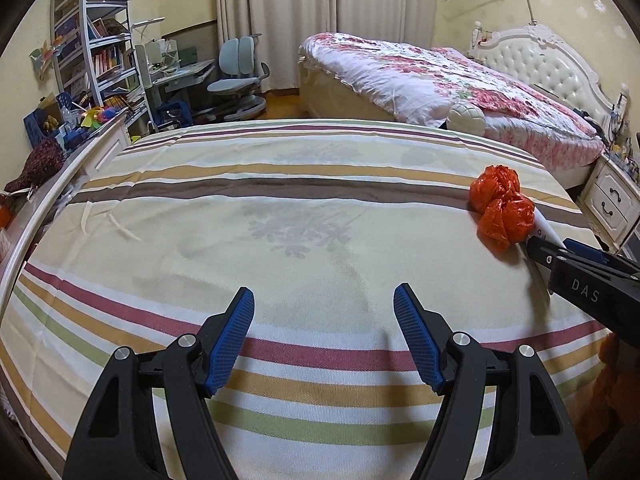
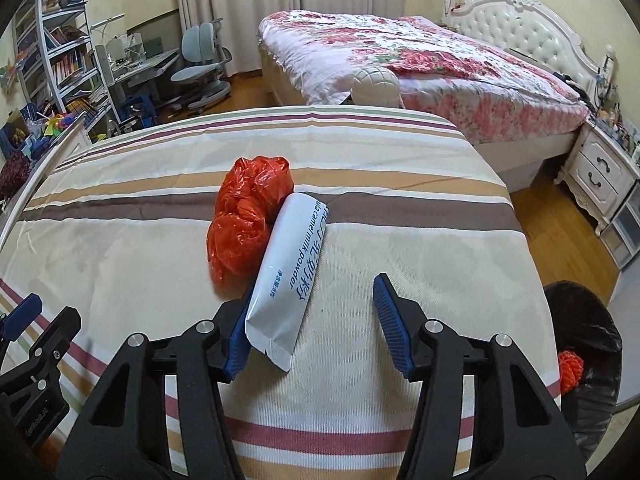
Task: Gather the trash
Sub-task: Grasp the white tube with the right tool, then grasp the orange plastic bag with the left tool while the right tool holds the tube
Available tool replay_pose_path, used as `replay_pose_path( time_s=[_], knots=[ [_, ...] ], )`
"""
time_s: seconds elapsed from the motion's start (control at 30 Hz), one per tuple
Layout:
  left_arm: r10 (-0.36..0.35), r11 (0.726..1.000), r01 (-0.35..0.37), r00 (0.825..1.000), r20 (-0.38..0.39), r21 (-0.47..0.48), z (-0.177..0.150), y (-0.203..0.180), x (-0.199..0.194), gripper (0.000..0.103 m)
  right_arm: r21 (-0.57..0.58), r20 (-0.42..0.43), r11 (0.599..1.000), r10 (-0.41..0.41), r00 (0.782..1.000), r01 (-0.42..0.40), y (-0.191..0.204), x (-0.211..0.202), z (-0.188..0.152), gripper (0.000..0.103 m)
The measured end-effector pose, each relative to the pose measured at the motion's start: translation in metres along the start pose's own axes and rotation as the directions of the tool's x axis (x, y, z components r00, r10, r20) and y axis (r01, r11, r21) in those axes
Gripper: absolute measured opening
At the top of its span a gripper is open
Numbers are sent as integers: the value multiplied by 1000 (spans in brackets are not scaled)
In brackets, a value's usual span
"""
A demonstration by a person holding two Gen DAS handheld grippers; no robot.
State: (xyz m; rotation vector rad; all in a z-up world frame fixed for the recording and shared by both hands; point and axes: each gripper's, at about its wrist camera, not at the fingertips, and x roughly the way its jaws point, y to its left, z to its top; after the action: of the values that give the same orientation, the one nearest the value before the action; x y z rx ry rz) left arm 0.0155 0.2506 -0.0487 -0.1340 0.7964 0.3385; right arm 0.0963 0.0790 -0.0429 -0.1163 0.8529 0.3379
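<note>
- Jaws of the right gripper (image 2: 314,322) stand apart around the near end of a white packet (image 2: 289,276); the left pad is against or just beside the packet's edge, and the right pad is well clear of it, so nothing is clamped.
- Jaws of the left gripper (image 1: 324,338) stand wide apart over bare cloth, with nothing between them.
- The white packet lies flat on the striped bedspread (image 2: 120,248), printed in blue with the words "camel milk powder" along its length, its far end reaching the brown stripe.
- A crumpled orange plastic bag (image 2: 246,224) lies touching the packet's left side, bunched into two lumps.
- From the left wrist view the orange bag (image 1: 502,208) sits at the right of the striped bedspread (image 1: 240,240), with the right gripper reaching in from the right edge and a bit of the white packet (image 1: 546,230) showing behind the bag.
- A black-lined trash bin (image 2: 588,344) stands on the floor just beside the right edge of the striped bed; an orange netted item (image 2: 570,372) lies inside it.
- Beyond the striped bed is a second bed with a floral quilt (image 2: 420,60) and a white tufted headboard (image 2: 532,24).
- A white ribbed ball (image 2: 376,86) shows between the two beds.
- A white nightstand (image 2: 600,176) stands at the right; a bookshelf (image 2: 60,52), a desk and a blue-grey chair (image 2: 200,64) fill the far left.
</note>
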Motion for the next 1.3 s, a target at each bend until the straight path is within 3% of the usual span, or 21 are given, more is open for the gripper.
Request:
replay_pose_path(
  time_s=[0.17, 0.77, 1.0, 1.3],
  knots=[
    [-15, 1000, 15, 1000, 1, 14, 4, -10, 4, 70, 5, -14, 1000, 31, 999, -31, -5, 4, 3, 22],
    [-146, 981, 145, 989, -5, 125, 18, -81, 16, 72, 85, 0, 995, -58, 998, 58, -70, 2, 4, 22],
    [-148, 976, 148, 989, -12, 163, 23, -105, 23, 75, 90, -5, 995, -41, 999, 42, -76, 5, 6, 22],
    [-149, 980, 153, 988, -35, 128, 40, -113, 41, 75, 95, -9, 995, -27, 1000, 28, -80, 9, 10, 22]
  ],
)
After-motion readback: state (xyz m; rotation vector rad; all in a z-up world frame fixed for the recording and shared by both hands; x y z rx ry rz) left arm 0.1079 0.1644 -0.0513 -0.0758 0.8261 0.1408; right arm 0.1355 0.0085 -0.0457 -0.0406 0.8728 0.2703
